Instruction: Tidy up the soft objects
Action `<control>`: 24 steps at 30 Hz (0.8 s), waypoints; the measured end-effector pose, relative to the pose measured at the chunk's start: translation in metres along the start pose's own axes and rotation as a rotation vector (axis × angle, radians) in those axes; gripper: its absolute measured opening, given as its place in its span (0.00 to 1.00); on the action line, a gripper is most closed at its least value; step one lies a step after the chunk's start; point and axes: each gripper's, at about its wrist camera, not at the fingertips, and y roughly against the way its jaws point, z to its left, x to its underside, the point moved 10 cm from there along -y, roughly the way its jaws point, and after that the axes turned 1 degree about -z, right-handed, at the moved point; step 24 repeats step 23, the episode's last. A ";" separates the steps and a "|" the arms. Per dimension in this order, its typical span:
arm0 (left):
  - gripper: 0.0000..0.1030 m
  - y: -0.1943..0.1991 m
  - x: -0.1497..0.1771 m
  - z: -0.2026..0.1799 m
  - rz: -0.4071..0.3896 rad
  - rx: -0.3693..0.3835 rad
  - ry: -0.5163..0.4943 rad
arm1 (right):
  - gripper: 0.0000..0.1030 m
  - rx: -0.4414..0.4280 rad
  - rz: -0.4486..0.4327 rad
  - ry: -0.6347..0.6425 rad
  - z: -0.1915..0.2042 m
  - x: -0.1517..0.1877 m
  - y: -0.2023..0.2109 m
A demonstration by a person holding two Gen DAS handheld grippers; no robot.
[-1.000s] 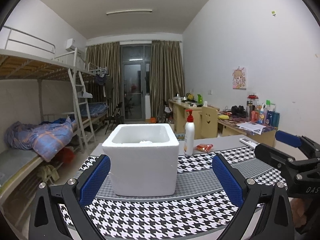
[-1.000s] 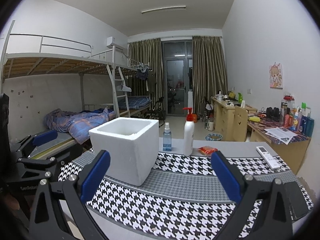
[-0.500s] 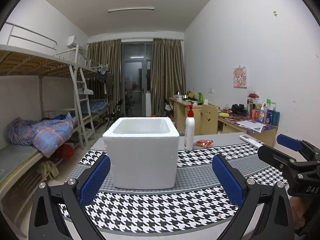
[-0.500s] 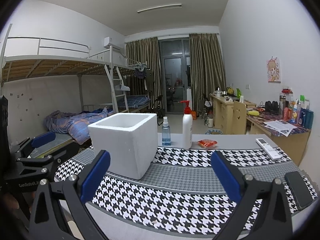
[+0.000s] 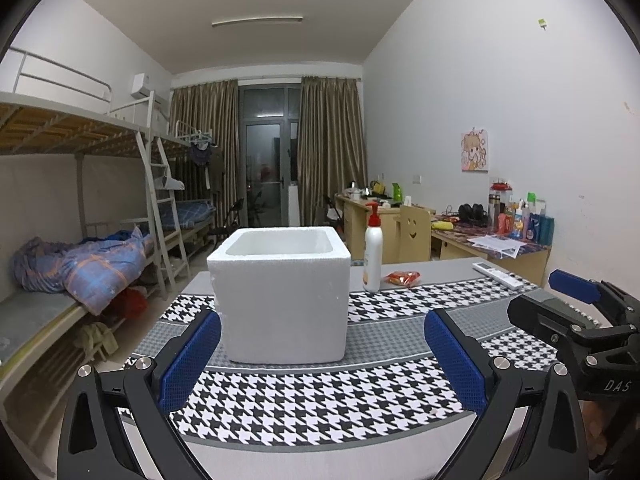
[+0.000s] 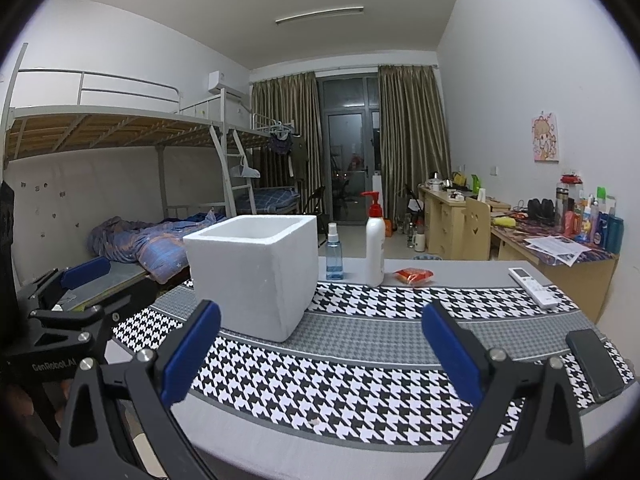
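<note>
A white foam box (image 5: 282, 296) stands open-topped on the houndstooth table cloth (image 5: 320, 392); it also shows in the right wrist view (image 6: 256, 274). Its inside is hidden from this low angle. My left gripper (image 5: 322, 356) is open and empty, in front of the box near the table's front edge. My right gripper (image 6: 320, 354) is open and empty, to the right of the box. A small red-orange packet (image 6: 414, 275) lies behind, also seen in the left wrist view (image 5: 402, 278).
A white pump bottle (image 6: 375, 240) and a blue spray bottle (image 6: 333, 252) stand behind the box. A white remote (image 6: 534, 286) and a black phone (image 6: 596, 364) lie at the table's right. Bunk beds (image 6: 120, 184) stand left, desks (image 6: 460, 220) right.
Both grippers have drawn back and lowered a little, so the box's inside is no longer seen. Both stay open and empty.
</note>
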 end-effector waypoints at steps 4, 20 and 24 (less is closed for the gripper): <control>0.99 0.001 0.001 -0.002 0.003 0.004 -0.008 | 0.99 -0.002 -0.002 -0.001 0.000 0.001 0.002; 0.99 0.003 0.003 0.003 -0.003 0.005 -0.009 | 0.99 -0.003 0.003 0.007 0.002 0.004 0.000; 0.99 0.002 0.003 0.002 0.002 0.005 -0.011 | 0.99 -0.006 0.000 0.008 0.002 0.004 -0.001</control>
